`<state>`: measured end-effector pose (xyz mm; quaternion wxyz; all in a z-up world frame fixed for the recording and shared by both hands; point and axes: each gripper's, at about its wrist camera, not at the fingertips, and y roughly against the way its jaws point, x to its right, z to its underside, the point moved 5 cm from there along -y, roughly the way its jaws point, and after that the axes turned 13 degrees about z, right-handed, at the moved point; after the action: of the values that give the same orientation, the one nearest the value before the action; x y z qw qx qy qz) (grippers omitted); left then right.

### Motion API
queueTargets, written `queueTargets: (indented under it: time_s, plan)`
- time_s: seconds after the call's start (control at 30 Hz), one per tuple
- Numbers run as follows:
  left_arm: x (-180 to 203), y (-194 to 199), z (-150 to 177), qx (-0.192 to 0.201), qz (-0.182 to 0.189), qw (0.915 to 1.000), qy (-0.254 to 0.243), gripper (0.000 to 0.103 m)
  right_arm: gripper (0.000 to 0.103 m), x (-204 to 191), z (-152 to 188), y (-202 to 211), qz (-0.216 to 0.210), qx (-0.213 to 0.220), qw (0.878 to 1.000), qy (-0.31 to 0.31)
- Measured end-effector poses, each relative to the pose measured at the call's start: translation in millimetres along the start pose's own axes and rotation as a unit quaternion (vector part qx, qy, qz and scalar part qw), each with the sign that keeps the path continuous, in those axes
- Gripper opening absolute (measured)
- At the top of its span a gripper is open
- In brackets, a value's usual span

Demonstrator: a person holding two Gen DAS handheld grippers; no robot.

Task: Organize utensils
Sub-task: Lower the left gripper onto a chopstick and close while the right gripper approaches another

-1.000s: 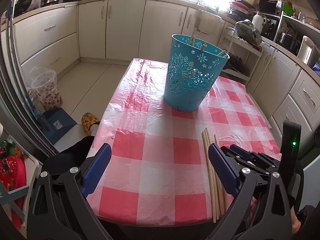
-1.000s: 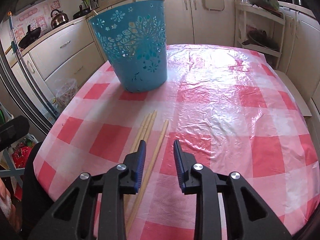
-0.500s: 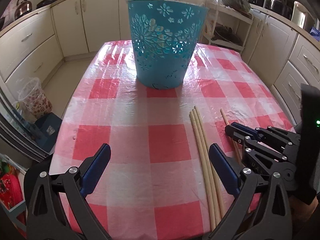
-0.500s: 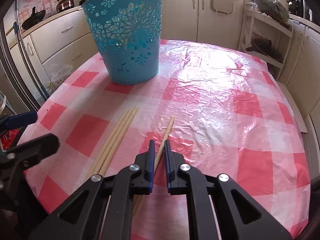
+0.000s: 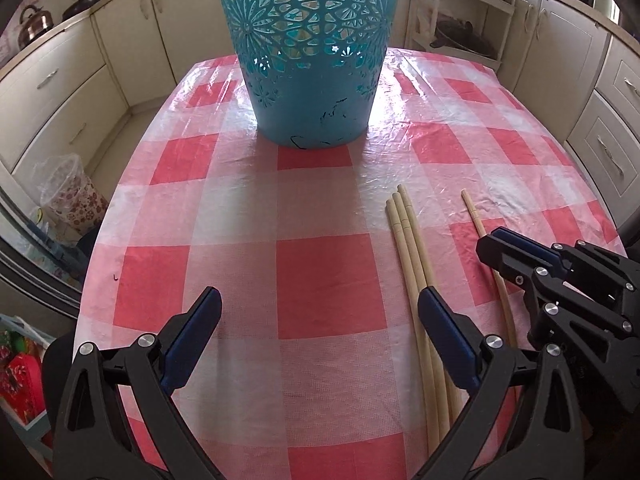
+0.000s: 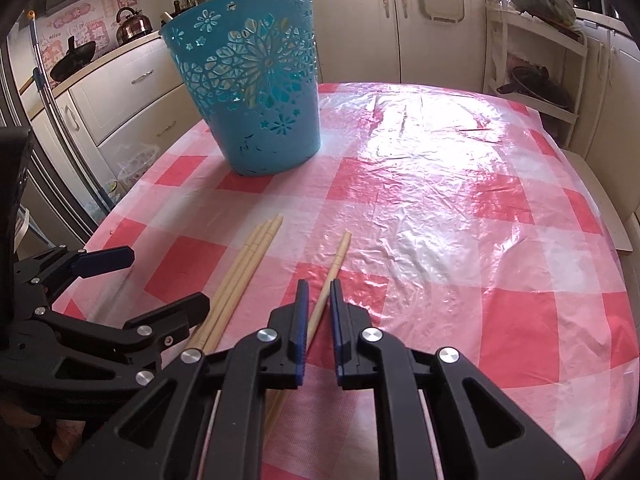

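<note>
In the left wrist view, the left gripper (image 5: 318, 316) is held wide apart above the table (image 5: 328, 280), with nothing between its fingers. Three chopsticks (image 5: 412, 264) lie together just beside its right finger. The basket (image 5: 310, 60) stands further back.

In the right wrist view, the right gripper (image 6: 319, 312) is almost closed around a single chopstick (image 6: 334, 264), which is not yet lifted, as it seems. Some sticks are seen inside the basket; four are left.

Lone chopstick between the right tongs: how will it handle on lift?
Likely stiff and light: the lone chopstick is a thin, straight wooden stick. It may pivot or slip, since the right tongs straddle it with narrow pads. On the glossy tablecloth it could roll.
</note>
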<state>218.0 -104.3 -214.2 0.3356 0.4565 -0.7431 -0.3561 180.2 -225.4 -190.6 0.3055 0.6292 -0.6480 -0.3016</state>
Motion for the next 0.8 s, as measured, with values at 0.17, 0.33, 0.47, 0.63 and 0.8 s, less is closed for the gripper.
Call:
queueTargets:
  time_s: [0.17, 0.33, 0.47, 0.63, 0.8]
  plan:
    - [2, -2, -2, -0.005, -0.014, 0.9999, -0.007, 0.094, 0.013, 1, 1, 0, -0.003, 0.001, 1.0, -0.001]
    - [2, -4, -3, -0.008, -0.02, 0.9996, -0.016, 0.089, 0.013, -1, 2, 1, 0.0, 0.002, 1.0, 0.004]
    - [4, -6, -8, 0.001, -0.003, 0.9996, -0.026, 0.071, 0.013, -4, 3, 2, 0.006, 0.003, 1.0, 0.015]
    - [9, -7, -14, 0.01, 0.031, 0.998, -0.055, 0.045, 0.009, 1, 2, 1, -0.003, -0.007, 1.0, 0.002]
    - [8, -8, -19, 0.006, 0.049, 0.9949, -0.088, 0.022, 0.008, -2, -2, -1, 0.009, -0.015, 1.0, 0.016]
